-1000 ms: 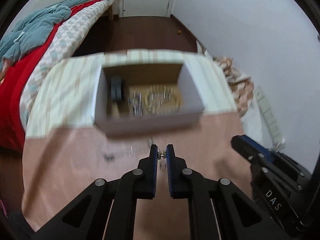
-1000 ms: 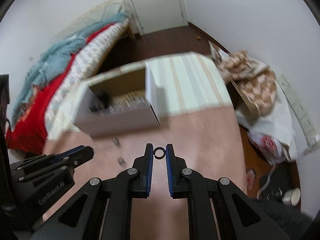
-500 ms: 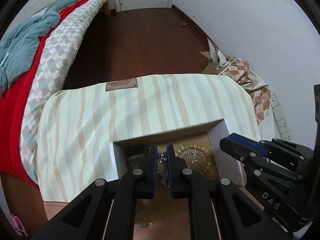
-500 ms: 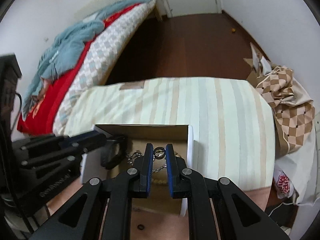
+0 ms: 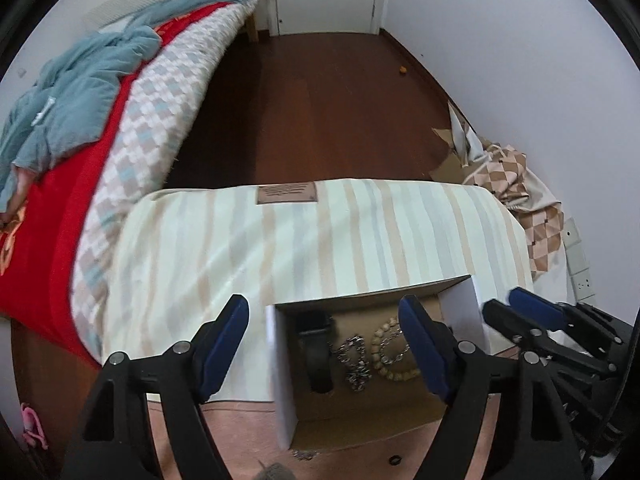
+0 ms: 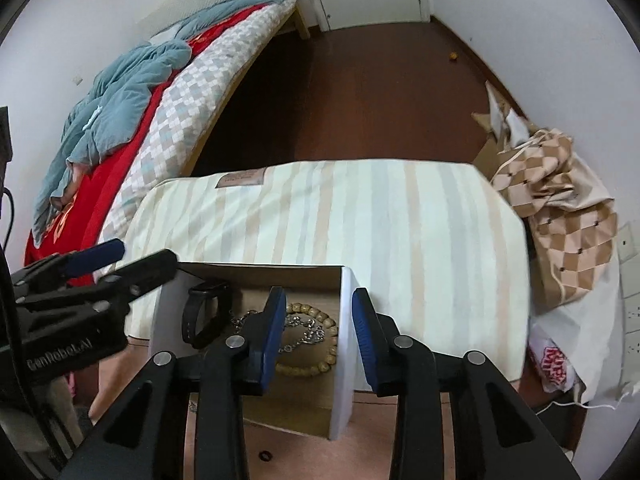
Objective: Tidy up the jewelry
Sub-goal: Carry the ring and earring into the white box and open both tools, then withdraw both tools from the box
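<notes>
An open white cardboard box (image 5: 282,380) stands on the pink table, also in the right wrist view (image 6: 343,344). Inside lie a black watch (image 5: 318,356), a silver chain (image 5: 356,364) and a wooden bead bracelet (image 5: 390,354); the right wrist view shows the watch (image 6: 202,314) and bracelet (image 6: 316,344) too. My left gripper (image 5: 326,344) is open wide and empty above the box. My right gripper (image 6: 319,334) is open and empty over the box's right wall. A small dark ring (image 5: 395,460) and a bit of chain (image 5: 304,456) lie on the table in front of the box.
A striped cushion (image 5: 320,236) lies behind the box. A bed with a red and checkered cover (image 5: 100,152) is at the left. A checkered bag (image 6: 560,216) sits at the right by the wall. Dark wooden floor (image 5: 320,92) stretches toward a door.
Both grippers moved over the box and opened. The chain piece left my left gripper and the ring left my right gripper.
</notes>
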`<state>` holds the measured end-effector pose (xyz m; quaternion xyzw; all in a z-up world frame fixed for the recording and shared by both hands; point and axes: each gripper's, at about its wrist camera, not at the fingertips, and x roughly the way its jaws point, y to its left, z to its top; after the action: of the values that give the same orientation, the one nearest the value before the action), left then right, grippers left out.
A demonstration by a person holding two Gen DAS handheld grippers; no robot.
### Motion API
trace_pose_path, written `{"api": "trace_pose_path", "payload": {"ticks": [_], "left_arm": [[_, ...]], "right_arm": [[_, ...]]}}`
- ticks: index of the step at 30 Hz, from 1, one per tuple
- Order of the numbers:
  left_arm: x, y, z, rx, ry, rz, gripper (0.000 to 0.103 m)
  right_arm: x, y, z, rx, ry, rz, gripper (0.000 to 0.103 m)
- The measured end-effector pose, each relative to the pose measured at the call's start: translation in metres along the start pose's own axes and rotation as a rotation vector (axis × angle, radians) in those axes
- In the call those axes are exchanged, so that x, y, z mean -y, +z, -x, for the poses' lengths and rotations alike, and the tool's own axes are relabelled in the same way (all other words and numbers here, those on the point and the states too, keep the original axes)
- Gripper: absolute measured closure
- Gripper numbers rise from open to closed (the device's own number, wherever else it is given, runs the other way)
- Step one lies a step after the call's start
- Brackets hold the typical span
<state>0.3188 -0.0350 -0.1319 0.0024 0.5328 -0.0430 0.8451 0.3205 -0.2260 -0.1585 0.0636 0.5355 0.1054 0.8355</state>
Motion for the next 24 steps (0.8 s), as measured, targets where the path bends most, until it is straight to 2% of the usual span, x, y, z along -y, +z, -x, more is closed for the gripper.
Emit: {"api": "trace_pose_path", "payload": {"ticks": [2, 4, 5, 7, 9, 11, 15, 19, 24], "left_arm": [[-0.005, -0.006, 0.007, 0.022, 0.019, 0.007, 0.026], [-0.01, -0.014, 0.011, 0.029, 0.042, 0.014, 0.02], [-0.013, -0.02, 0.013, 0.031, 0.051, 0.018, 0.011], [-0.017, -0.031, 0.015, 0.036, 0.074, 0.023, 0.007], [-0.019, -0.042, 0.016, 0.037, 0.092, 0.026, 0.003], [-0.02, -0.054, 0.018, 0.041, 0.106, 0.02, 0.0], [-0.022, -0.074, 0.024, 0.045, 0.115, 0.027, 0.0], [-0.025, -0.09, 0.037, 0.062, 0.128, 0.042, 0.0], [-0.03, -0.104, 0.064, 0.112, 0.151, 0.058, 0.0]], "right_arm": [[0.001, -0.006, 0.008, 0.017, -0.035, -0.007, 0.059], [-0.001, -0.013, 0.015, 0.035, -0.072, 0.001, 0.052], [-0.001, -0.018, 0.018, 0.042, -0.092, 0.003, 0.048], [-0.001, -0.026, 0.023, 0.045, -0.125, 0.002, 0.04], [-0.002, -0.034, 0.026, 0.047, -0.165, 0.01, 0.018], [-0.005, -0.041, 0.029, 0.052, -0.204, 0.023, 0.005], [-0.018, -0.06, 0.032, 0.039, -0.253, 0.071, 0.001], [-0.031, -0.078, 0.041, 0.049, -0.28, 0.103, 0.0], [-0.045, -0.093, 0.059, 0.075, -0.278, 0.096, 0.0]]}}
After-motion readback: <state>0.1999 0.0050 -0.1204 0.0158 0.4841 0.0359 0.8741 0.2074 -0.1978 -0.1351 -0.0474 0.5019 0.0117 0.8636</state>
